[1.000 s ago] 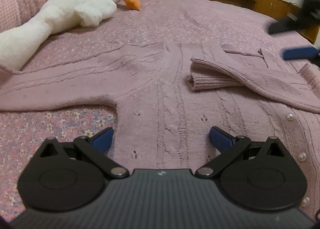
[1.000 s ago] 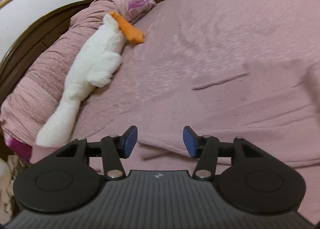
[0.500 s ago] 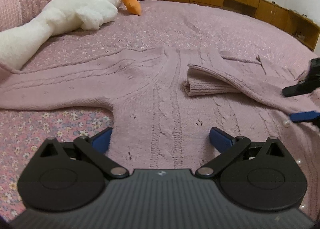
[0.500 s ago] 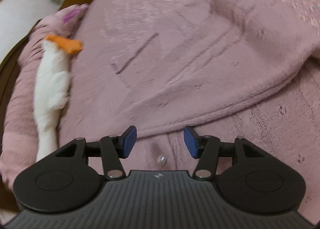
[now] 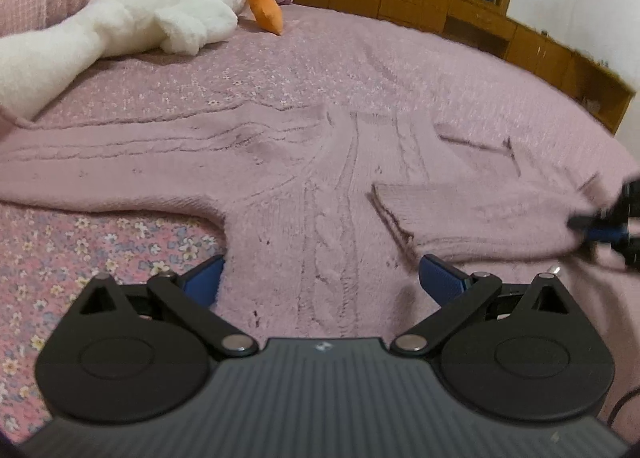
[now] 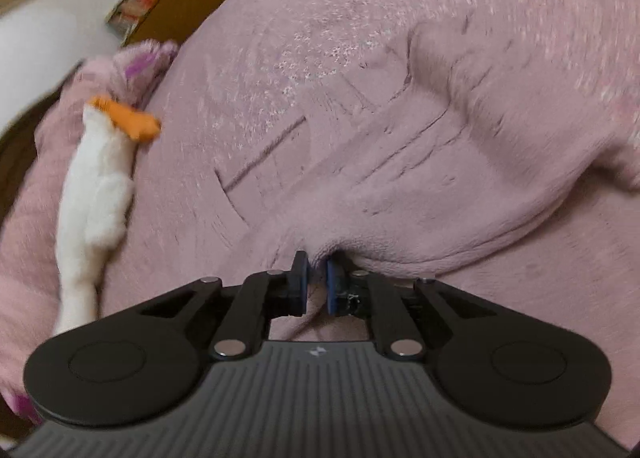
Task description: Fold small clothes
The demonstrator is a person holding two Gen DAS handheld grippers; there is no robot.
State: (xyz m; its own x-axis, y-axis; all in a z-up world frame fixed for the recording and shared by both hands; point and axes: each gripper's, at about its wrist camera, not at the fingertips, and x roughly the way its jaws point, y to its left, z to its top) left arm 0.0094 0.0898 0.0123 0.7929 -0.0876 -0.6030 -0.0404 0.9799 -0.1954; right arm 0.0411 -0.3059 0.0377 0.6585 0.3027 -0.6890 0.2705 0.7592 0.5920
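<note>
A pink cable-knit cardigan (image 5: pixel 320 218) lies flat on the bed, one sleeve stretched out to the left. Its other sleeve (image 5: pixel 480 218) is folded across the body. My left gripper (image 5: pixel 320 274) hovers open low over the cardigan's body, nothing between its blue pads. At the right edge of the left wrist view my right gripper (image 5: pixel 600 230) sits at the folded sleeve's near edge. In the right wrist view the right gripper (image 6: pixel 316 270) has its jaws closing tight on a pinch of that sleeve (image 6: pixel 400 186), with fabric bunched between the pads.
A white plush goose (image 5: pixel 140 18) with an orange beak lies at the head of the bed, also seen as the goose (image 6: pixel 96 194) at left. The floral pink bedspread (image 5: pixel 80 250) shows beside the cardigan. Wooden cabinets (image 5: pixel 440 10) line the far side.
My right gripper came down to the folded sleeve's edge, rolled, and closed from open onto the fabric. The left gripper stayed open and nearly still.
</note>
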